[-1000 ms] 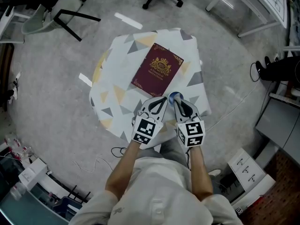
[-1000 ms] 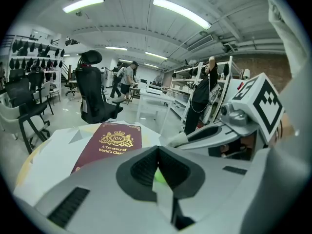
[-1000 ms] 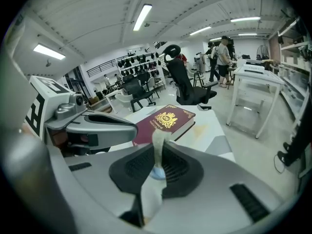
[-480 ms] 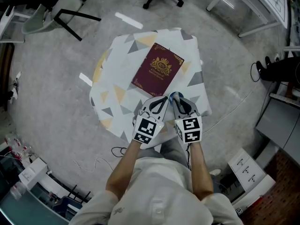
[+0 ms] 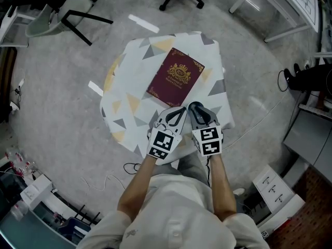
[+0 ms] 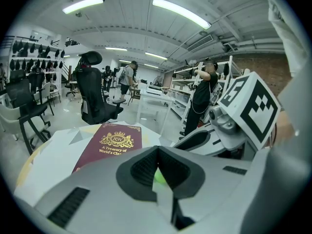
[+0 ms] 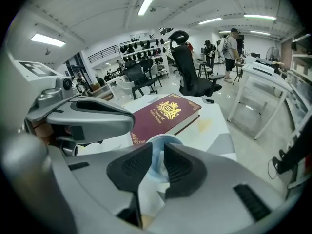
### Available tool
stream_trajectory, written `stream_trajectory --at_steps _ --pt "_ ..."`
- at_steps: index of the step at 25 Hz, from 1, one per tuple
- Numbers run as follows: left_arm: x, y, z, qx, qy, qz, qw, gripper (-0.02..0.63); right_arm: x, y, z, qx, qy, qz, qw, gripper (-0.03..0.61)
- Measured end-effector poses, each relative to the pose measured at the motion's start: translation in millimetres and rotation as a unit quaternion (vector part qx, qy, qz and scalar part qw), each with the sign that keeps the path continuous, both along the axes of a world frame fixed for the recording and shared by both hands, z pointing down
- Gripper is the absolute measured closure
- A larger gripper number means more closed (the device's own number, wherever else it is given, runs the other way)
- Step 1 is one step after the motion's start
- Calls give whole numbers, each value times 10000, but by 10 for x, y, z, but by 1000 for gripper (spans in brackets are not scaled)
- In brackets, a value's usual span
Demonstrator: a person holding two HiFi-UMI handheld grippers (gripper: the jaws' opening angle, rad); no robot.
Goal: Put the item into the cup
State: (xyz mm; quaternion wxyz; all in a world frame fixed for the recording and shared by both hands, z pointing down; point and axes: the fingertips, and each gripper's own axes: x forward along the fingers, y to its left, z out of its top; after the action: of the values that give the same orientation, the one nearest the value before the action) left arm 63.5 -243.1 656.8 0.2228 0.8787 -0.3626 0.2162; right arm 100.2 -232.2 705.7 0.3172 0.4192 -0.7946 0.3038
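A small green item [image 6: 158, 177] shows as a sliver between the jaws of my left gripper [image 6: 157, 172], which is shut on it. In the head view the left gripper [image 5: 179, 110] hovers over the near edge of the small table [image 5: 124, 105], beside the right gripper [image 5: 195, 107]. A light-blue cup [image 7: 161, 143] stands on the table just in front of a maroon book [image 7: 163, 116]. My right gripper [image 7: 157, 164] has its jaws closed on the cup's near wall. The head view shows none of the cup, since the right gripper covers it.
The maroon book [image 5: 176, 78] lies in the middle of the patterned tablecloth. Office chairs [image 5: 67, 12] and a white desk [image 5: 275, 7] stand on the floor beyond the table. Cables [image 5: 111, 180] and white boxes [image 5: 272, 191] lie near the person's feet.
The right gripper has shifted slightly left and forward over the blue cup, which showed at its tips before and is now covered in the head view. The left gripper has stayed put.
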Motion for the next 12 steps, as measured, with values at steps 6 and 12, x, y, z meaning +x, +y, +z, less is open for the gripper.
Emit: stream_trajectory --at_steps 6,12 --pt "-13 5 -9 10 10 -26 10000 601 -16 0 -20 -3 -30 37 10000 495" --pt "-26 22 -46 58 6 -12 10000 601 4 6 -64 89 -6 65 9999 495"
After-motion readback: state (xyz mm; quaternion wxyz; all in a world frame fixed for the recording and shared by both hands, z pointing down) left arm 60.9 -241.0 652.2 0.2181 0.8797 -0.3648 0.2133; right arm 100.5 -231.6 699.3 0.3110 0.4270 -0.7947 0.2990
